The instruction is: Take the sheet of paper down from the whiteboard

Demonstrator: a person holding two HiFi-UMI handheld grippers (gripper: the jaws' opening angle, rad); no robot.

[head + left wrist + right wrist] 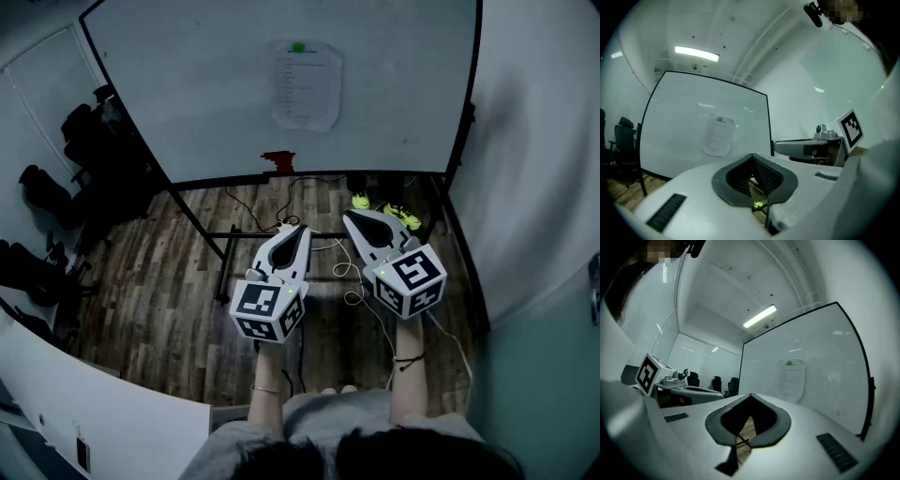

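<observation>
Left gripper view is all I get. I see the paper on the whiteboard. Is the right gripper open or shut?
Observer: Shut. The right gripper view shows the right gripper with its jaws together and nothing between them.
Operator: Anything on the floor by the board?
Observer: Yes. The head view shows loose cables and a pair of yellow-green shoes near the foot of the whiteboard.
Operator: Anything on its ledge?
Observer: A small red object, below the paper and slightly to its left. I can't tell what it is.
</observation>
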